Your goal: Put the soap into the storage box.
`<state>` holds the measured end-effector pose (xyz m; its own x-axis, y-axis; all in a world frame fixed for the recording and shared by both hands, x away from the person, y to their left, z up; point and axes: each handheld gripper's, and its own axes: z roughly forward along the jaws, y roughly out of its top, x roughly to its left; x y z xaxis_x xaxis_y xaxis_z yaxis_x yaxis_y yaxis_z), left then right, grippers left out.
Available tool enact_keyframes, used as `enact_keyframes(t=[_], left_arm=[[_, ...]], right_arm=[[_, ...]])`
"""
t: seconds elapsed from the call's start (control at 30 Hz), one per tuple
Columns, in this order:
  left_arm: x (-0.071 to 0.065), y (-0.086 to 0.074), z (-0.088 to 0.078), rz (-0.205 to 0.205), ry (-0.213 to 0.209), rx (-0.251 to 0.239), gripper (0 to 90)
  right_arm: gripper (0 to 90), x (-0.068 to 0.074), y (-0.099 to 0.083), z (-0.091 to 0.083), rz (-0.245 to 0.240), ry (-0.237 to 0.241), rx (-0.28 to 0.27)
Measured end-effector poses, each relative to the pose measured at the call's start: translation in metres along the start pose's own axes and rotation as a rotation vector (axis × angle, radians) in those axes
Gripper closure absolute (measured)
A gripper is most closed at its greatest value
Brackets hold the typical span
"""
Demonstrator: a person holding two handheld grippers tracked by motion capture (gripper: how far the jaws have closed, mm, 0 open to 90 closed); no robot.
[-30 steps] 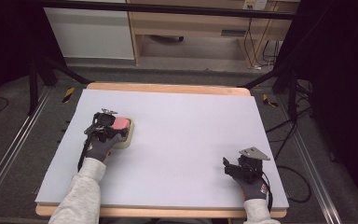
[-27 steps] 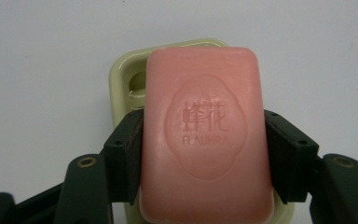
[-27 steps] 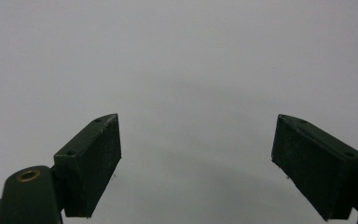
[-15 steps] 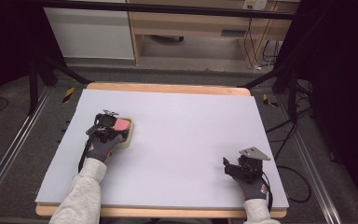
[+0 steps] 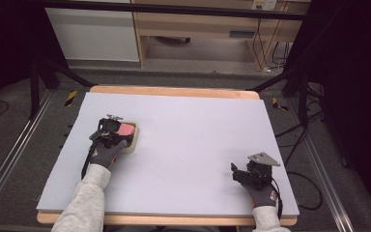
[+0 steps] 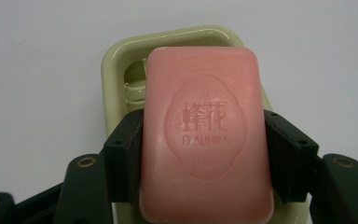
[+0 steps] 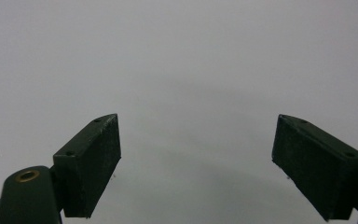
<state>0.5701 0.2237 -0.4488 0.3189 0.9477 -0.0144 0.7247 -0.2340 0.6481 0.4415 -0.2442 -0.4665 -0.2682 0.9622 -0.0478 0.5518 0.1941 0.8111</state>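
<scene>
1 pale tabletop, dark surrounding room.

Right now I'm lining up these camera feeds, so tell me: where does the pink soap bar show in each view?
High view: the pink soap bar sits left of centre, at the left gripper, over the pale green dish.
Left gripper view: the bar is at centre, clamped between the black jaws.
Right gripper view: not in it, just open jaws over the white table.
Shared landmark: the white table surface.
</scene>
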Motion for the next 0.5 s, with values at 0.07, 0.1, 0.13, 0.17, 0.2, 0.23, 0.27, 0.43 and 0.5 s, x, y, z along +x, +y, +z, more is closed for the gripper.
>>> enact_keyframes(t=[0.07, 0.1, 0.13, 0.17, 0.2, 0.23, 0.27, 0.43, 0.5], left_arm=[[0.0006, -0.0002, 0.0001, -0.006, -0.005, -0.002, 37.2], [0.0008, -0.0004, 0.0003, -0.007, -0.006, -0.002, 37.2], [0.0007, -0.0005, 0.0004, -0.011, -0.008, -0.002, 37.2], [0.0007, -0.0005, 0.0004, -0.011, -0.008, -0.001, 37.2], [0.0007, -0.0005, 0.0004, -0.010, -0.008, 0.000, 37.1], [0.0006, -0.0006, 0.0003, -0.008, -0.007, 0.000, 37.1], [0.0006, -0.0006, 0.0003, -0.006, -0.007, 0.000, 37.1], [0.0008, -0.0007, -0.0003, -0.001, -0.008, 0.003, 37.0], [0.0011, -0.0003, -0.0027, -0.001, -0.009, -0.012, 35.9]], right_arm=[[15.4, 0.0002, 0.0000, -0.0001, 0.001, -0.001, 0.000], [15.4, 0.0002, 0.0000, -0.0001, 0.002, 0.000, 0.000], [15.4, 0.0002, 0.0000, -0.0002, 0.001, -0.001, 0.000], [15.4, 0.0003, 0.0001, -0.0002, 0.002, 0.000, 0.000], [15.4, 0.0003, 0.0000, -0.0001, 0.001, 0.000, -0.001], [15.4, 0.0004, 0.0001, -0.0002, 0.001, 0.000, -0.001], [15.4, 0.0005, 0.0001, -0.0002, 0.002, 0.000, -0.001], [15.3, 0.0005, 0.0001, -0.0005, 0.002, 0.000, -0.002], [15.3, 0.0005, 0.0002, -0.0007, 0.004, -0.001, -0.002]])
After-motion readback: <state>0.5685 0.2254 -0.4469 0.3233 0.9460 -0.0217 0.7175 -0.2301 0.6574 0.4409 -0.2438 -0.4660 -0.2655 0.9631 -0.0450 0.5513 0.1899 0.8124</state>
